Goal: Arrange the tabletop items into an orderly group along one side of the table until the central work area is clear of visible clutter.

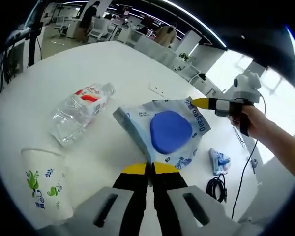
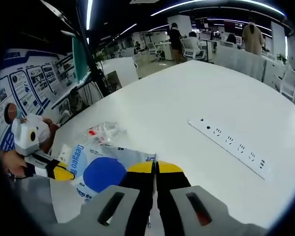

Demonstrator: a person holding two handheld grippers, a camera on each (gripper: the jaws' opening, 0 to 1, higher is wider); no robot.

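- The left gripper [image 1: 148, 168] reaches forward over the white table [image 1: 88, 73], jaws pinched together on the near edge of the blue-and-white tissue pack [image 1: 169, 130].
- The right gripper [image 2: 155, 167], in a person's hand [image 1: 253, 120], clamps the pack's opposite corner.
- A clear water bottle [image 1: 81, 112] and paper cup [image 1: 45, 189] lie nearby.

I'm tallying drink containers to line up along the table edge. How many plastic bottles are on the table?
1. The plastic bottle lies on its side, between the paper cup and the blue tissue pack. Others may sit outside the views.
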